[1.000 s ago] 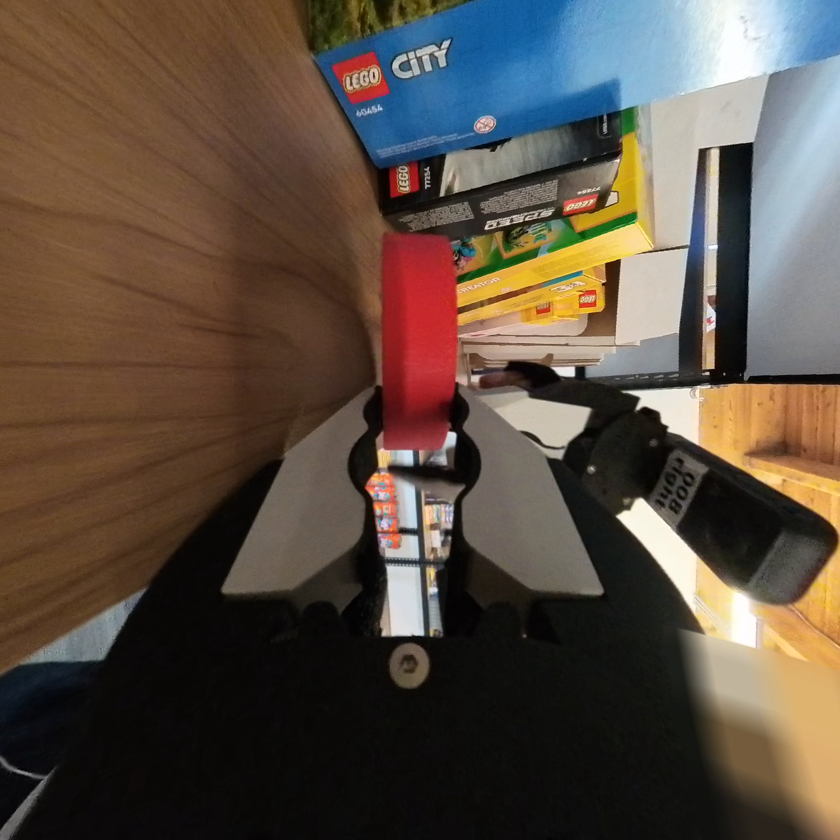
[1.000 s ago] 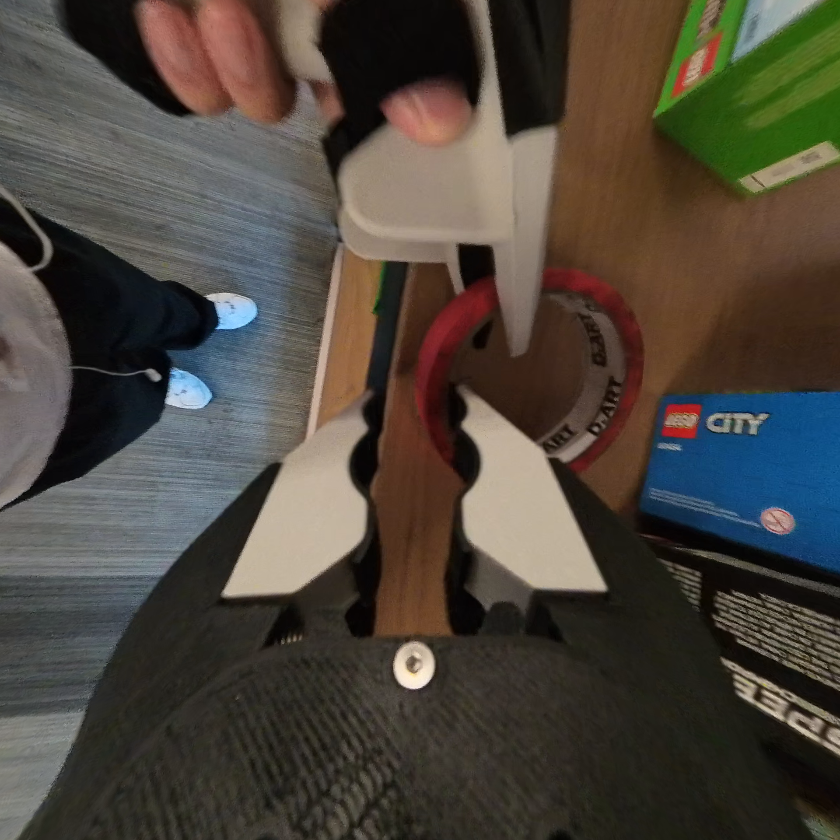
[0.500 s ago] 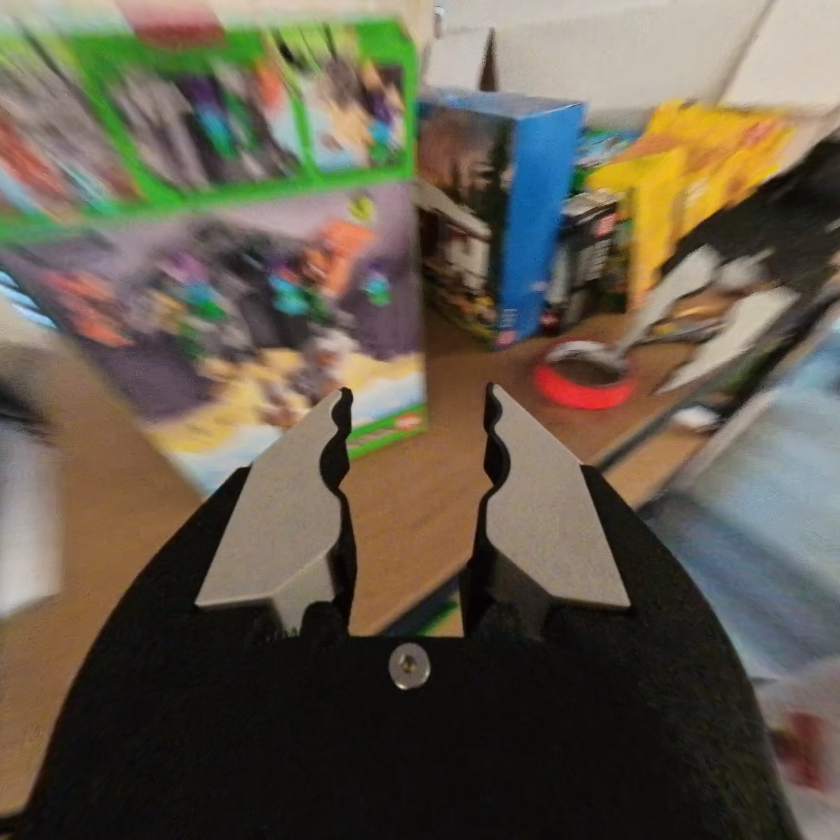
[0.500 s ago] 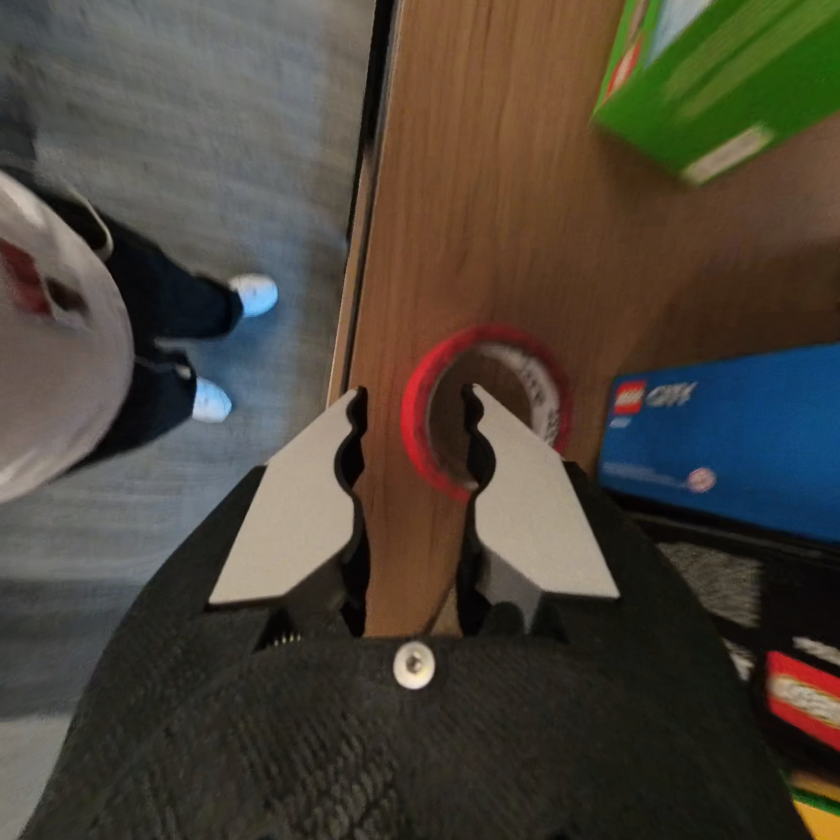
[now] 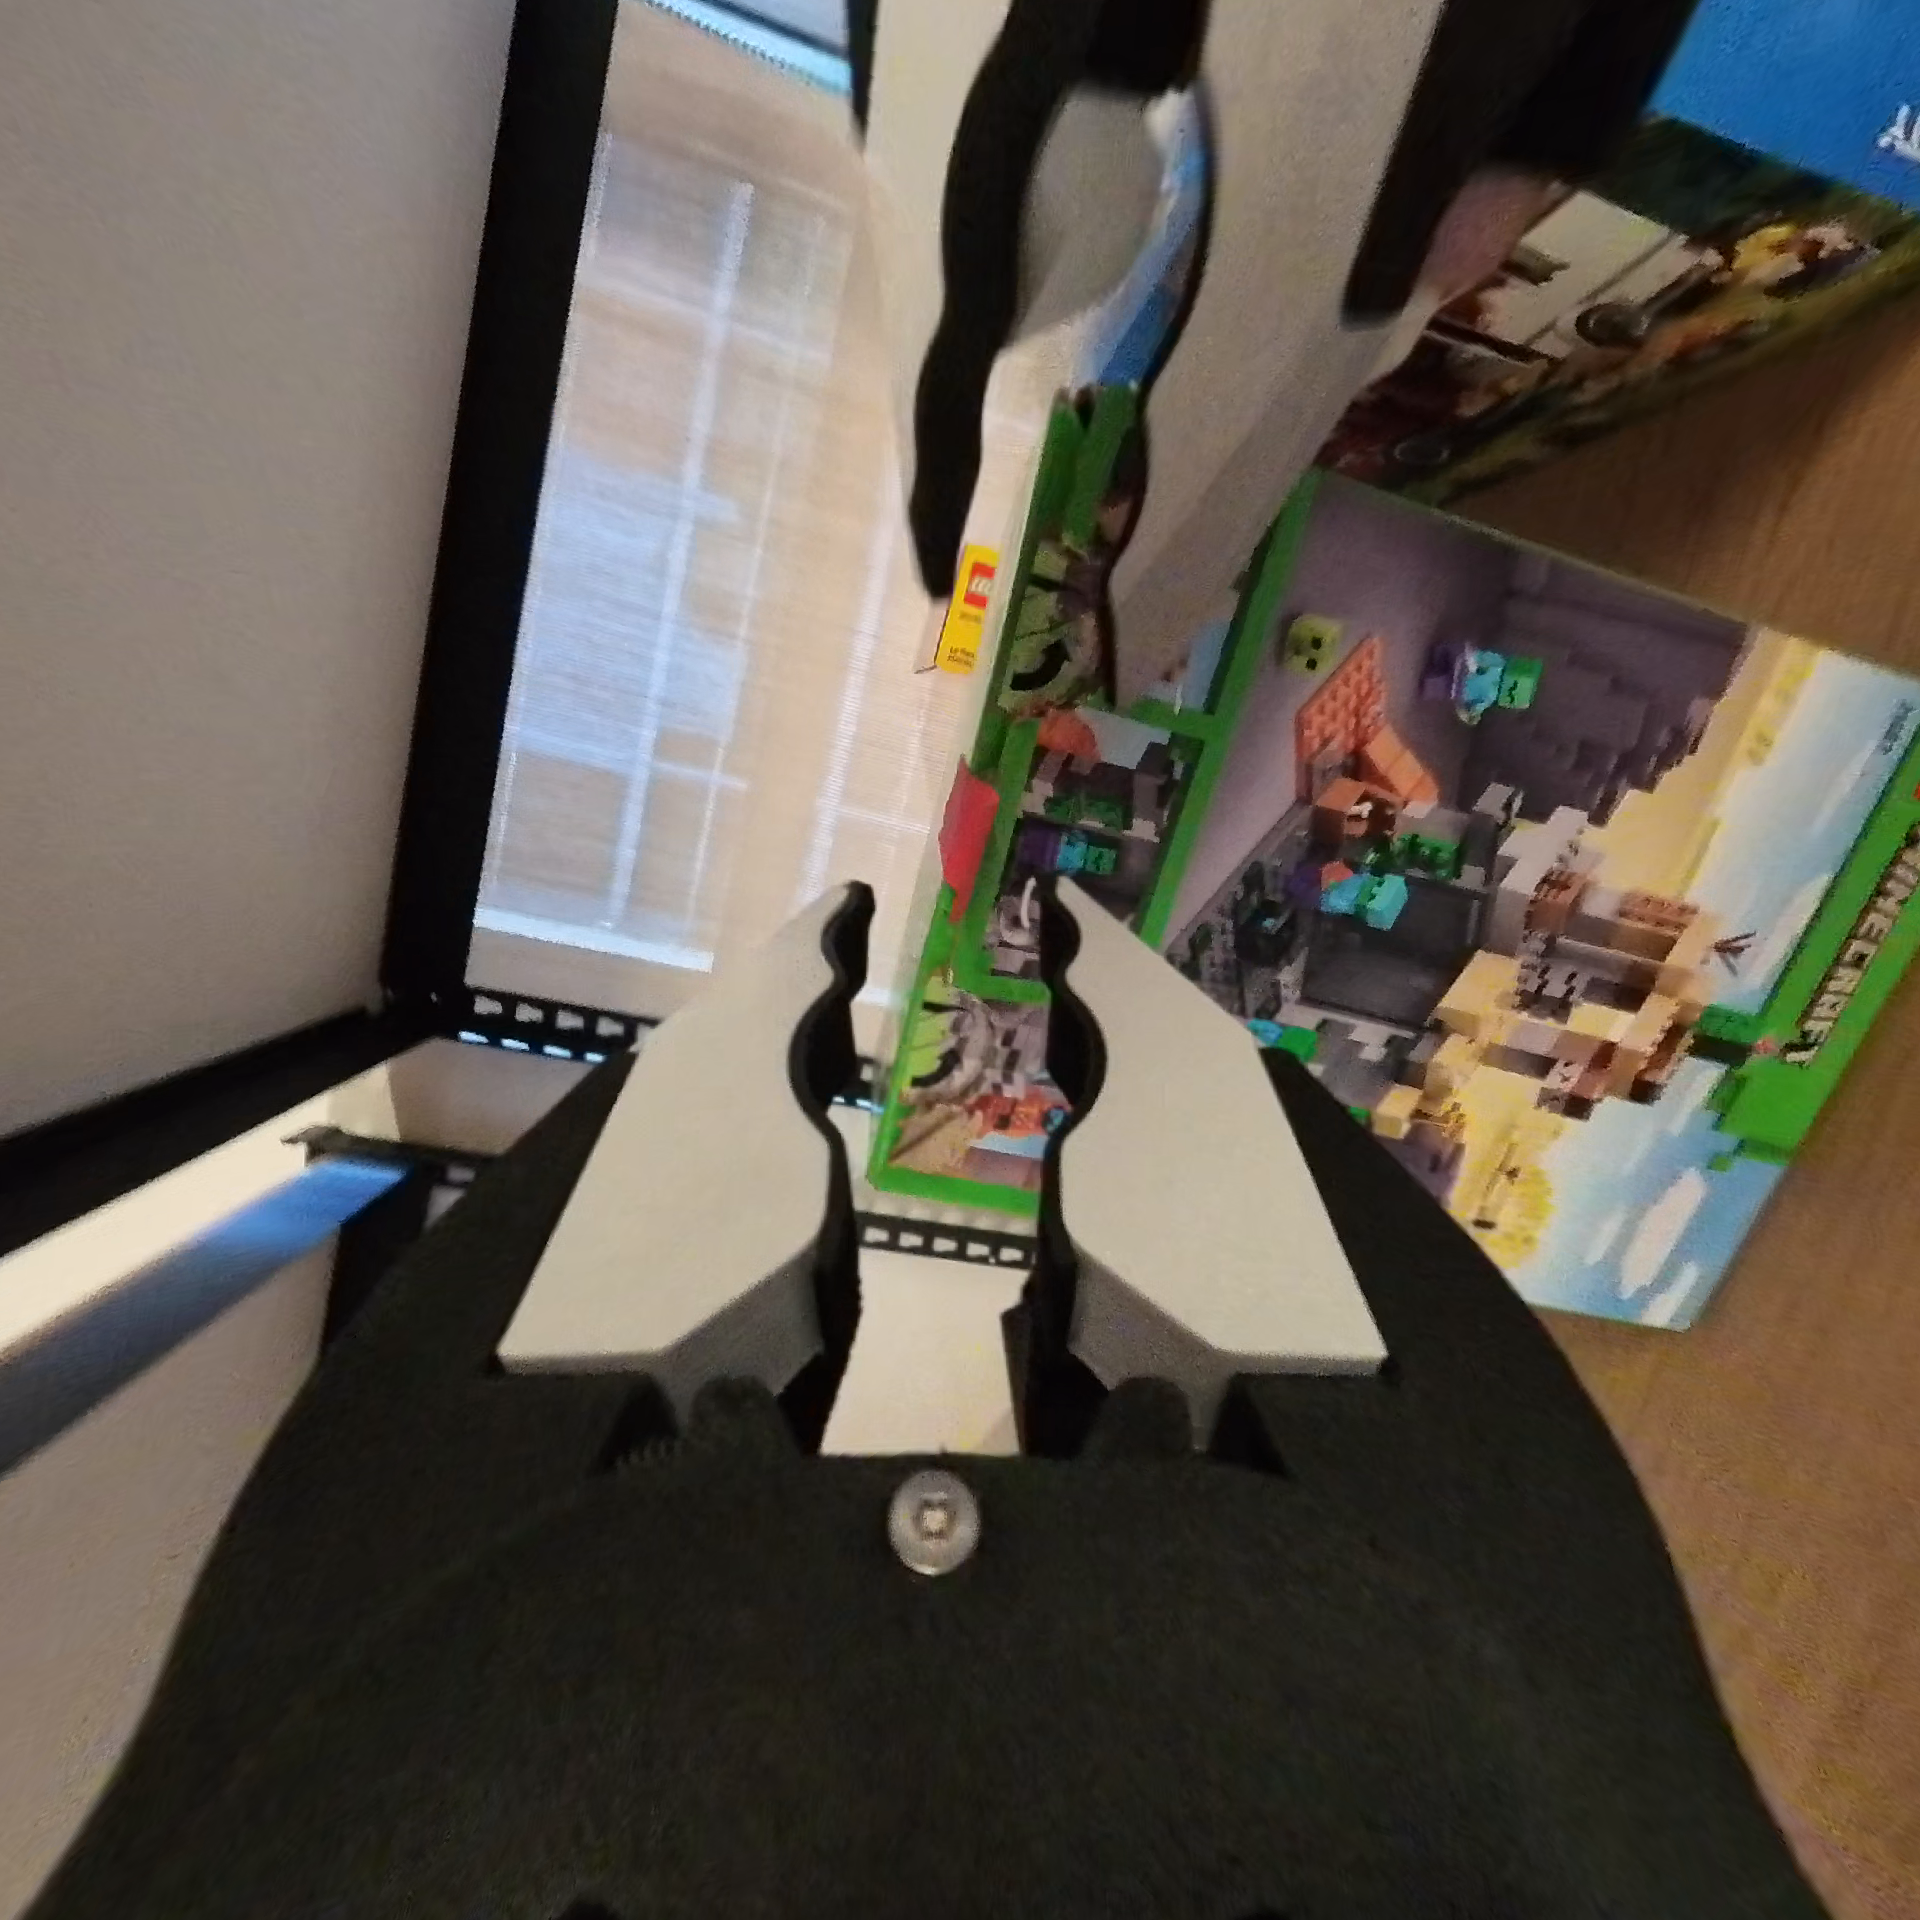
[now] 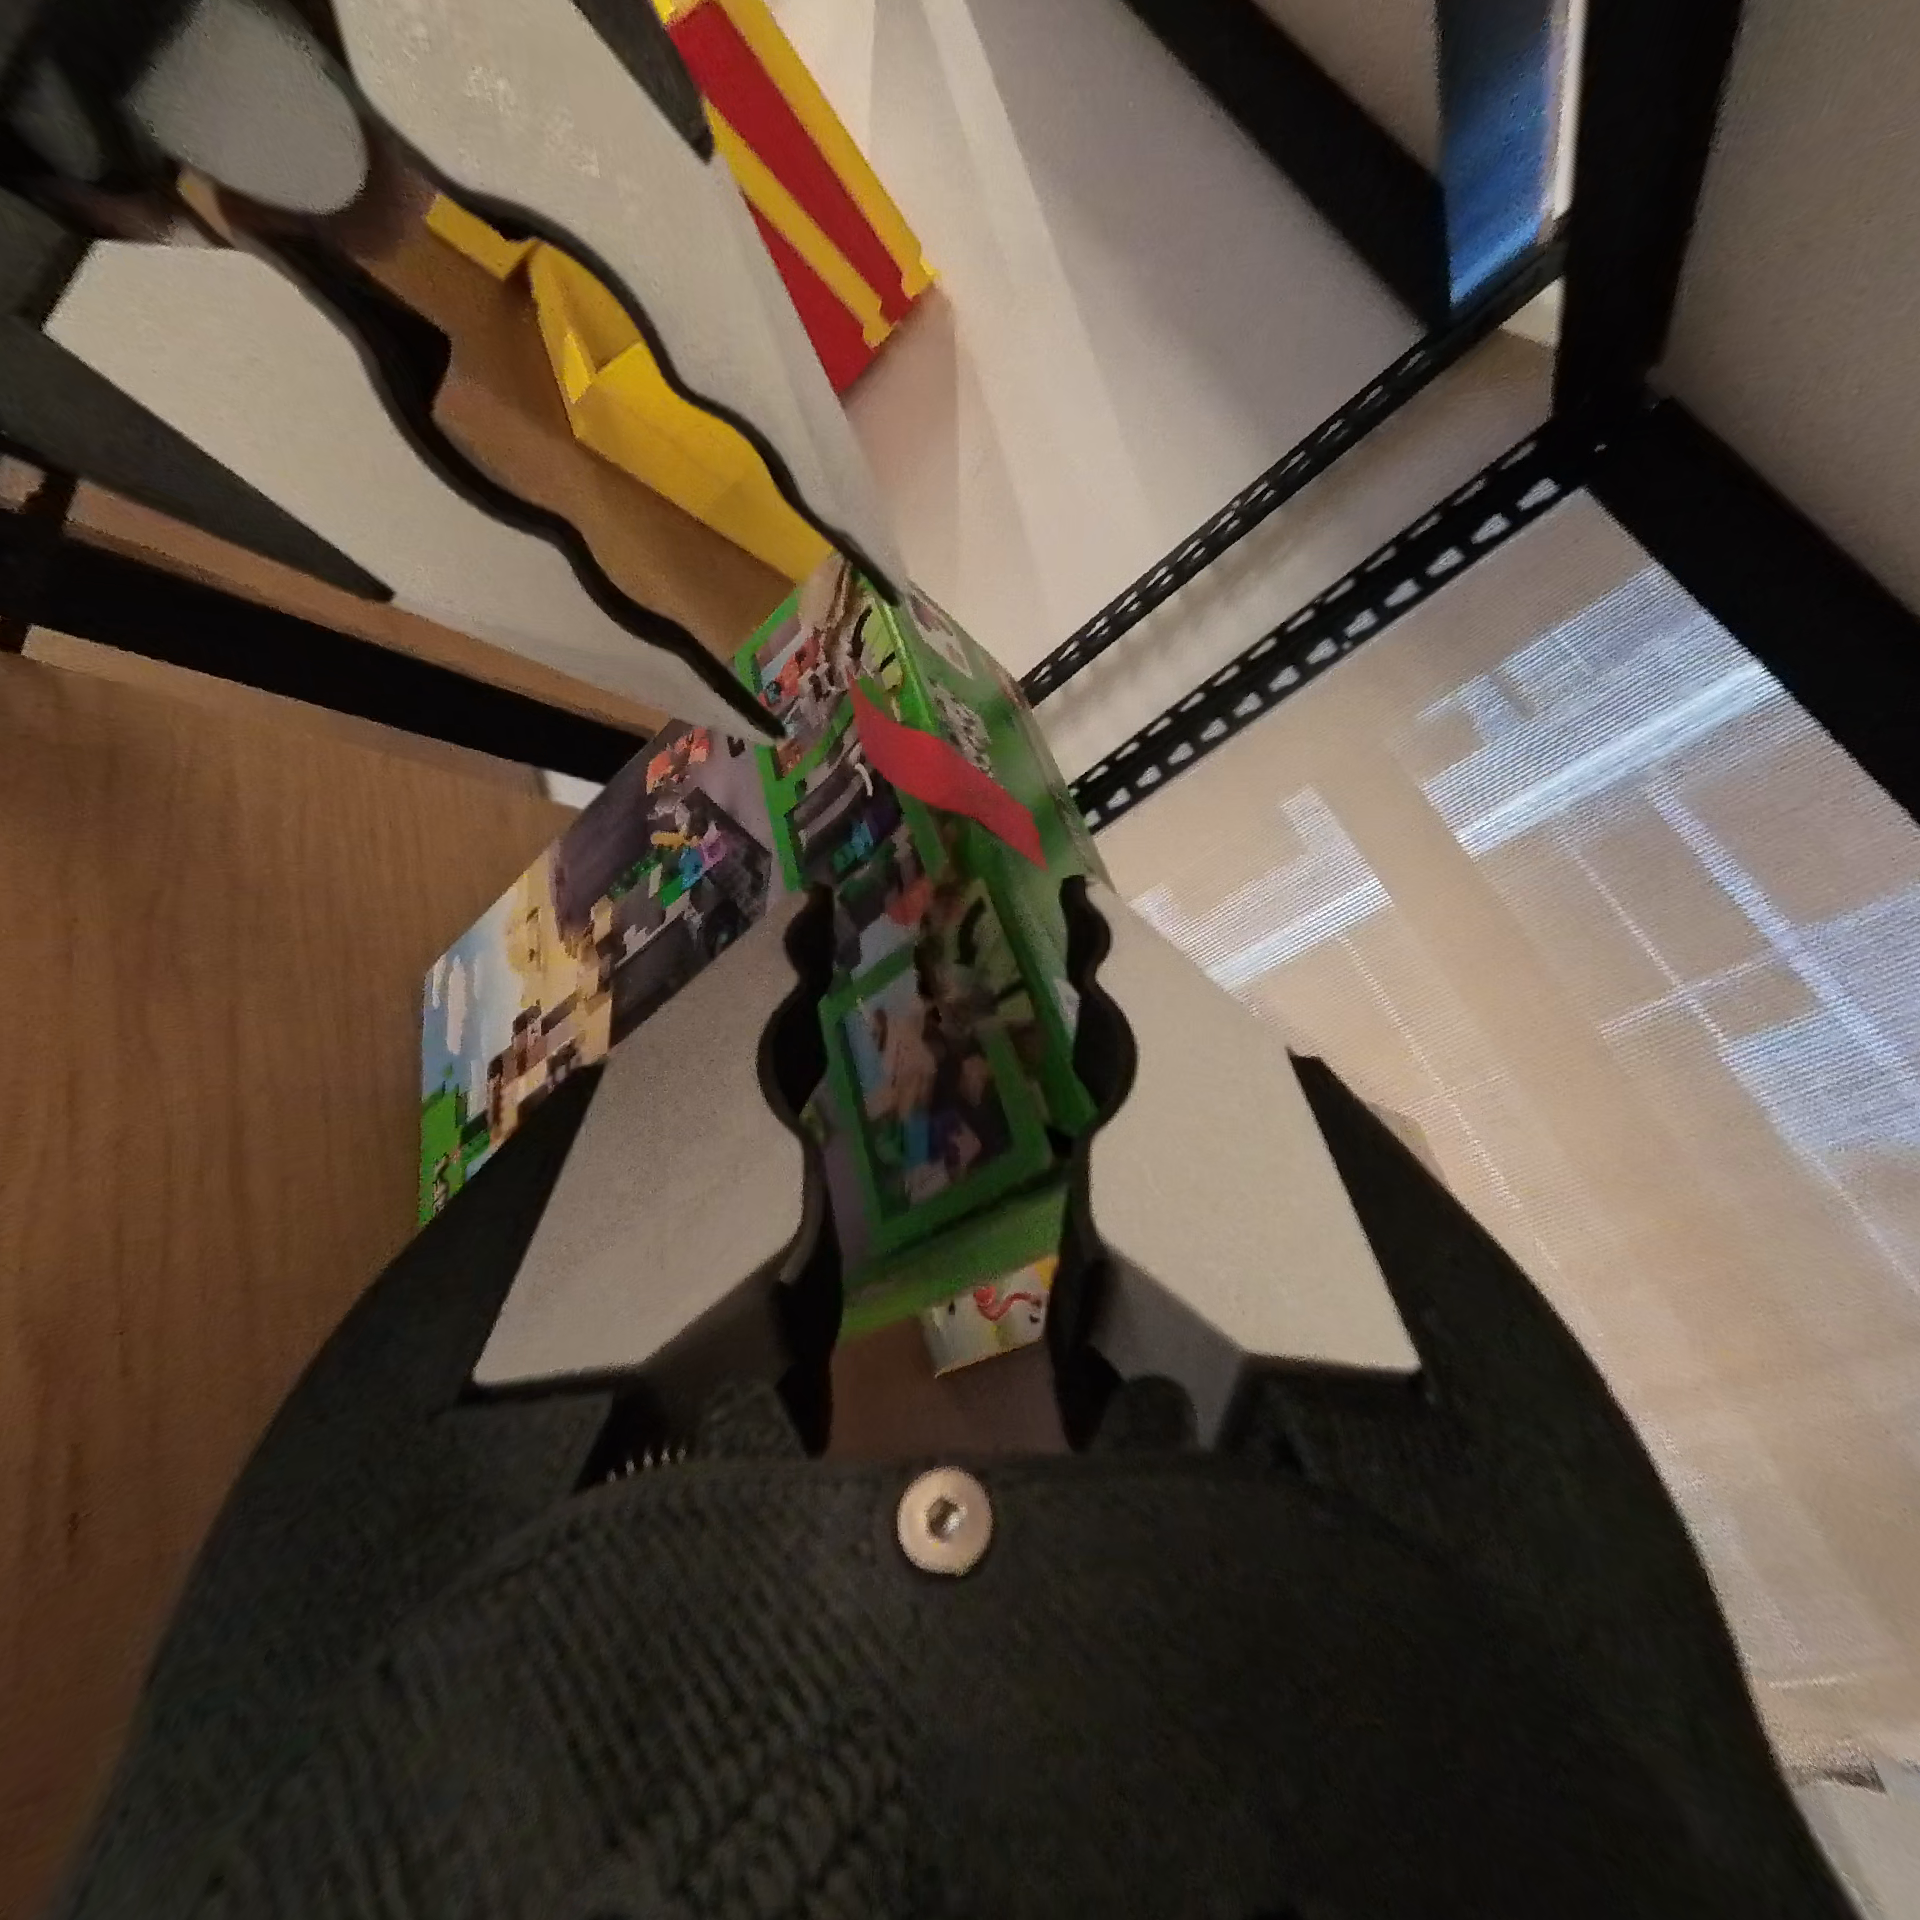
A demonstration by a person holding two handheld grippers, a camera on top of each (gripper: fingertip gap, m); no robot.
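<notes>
Green toy box [image 5: 1507, 914] stands on edge on wood; both hand-held grippers [image 5: 951, 914] [image 6: 940, 904] gape, empty.

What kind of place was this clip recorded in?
Probably a storage or stock shelf indoors, perhaps in an office. Boxed toy building sets, such as the green box, stand on a wooden shelf within a black metal rack, and a window with a blind lies behind.
</notes>
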